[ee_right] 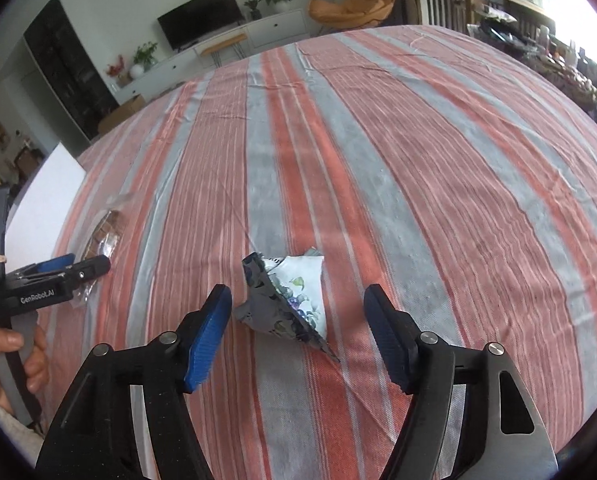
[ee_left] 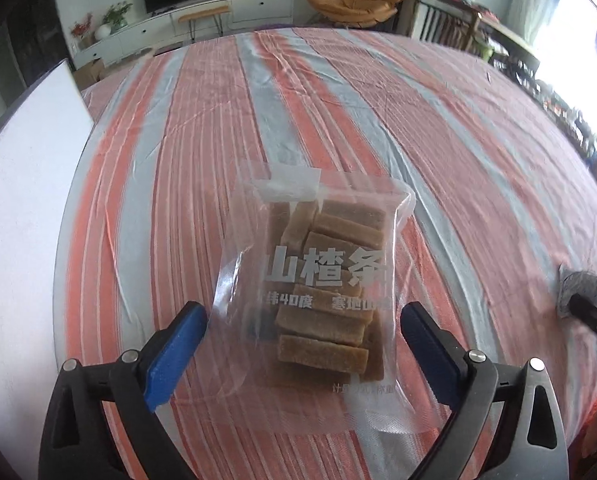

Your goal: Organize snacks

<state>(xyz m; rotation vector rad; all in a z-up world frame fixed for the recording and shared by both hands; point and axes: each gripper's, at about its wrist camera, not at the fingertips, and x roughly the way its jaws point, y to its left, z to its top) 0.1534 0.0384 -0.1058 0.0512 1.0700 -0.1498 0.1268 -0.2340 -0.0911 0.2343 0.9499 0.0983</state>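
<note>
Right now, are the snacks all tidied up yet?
Not yet. Nothing looks put away: the clear bag of brown snack bars lies flat on the striped tablecloth, between the open left gripper but not gripped. The small crumpled packet lies ahead of the open right gripper, also loose. Both still need picking up and placing somewhere.

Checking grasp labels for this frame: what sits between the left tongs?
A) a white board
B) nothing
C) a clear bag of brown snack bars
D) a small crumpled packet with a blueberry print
C: in the left wrist view the clear bag of brown bars lies on the striped cloth between the open left tongs, whose pads do not press on it.
</note>
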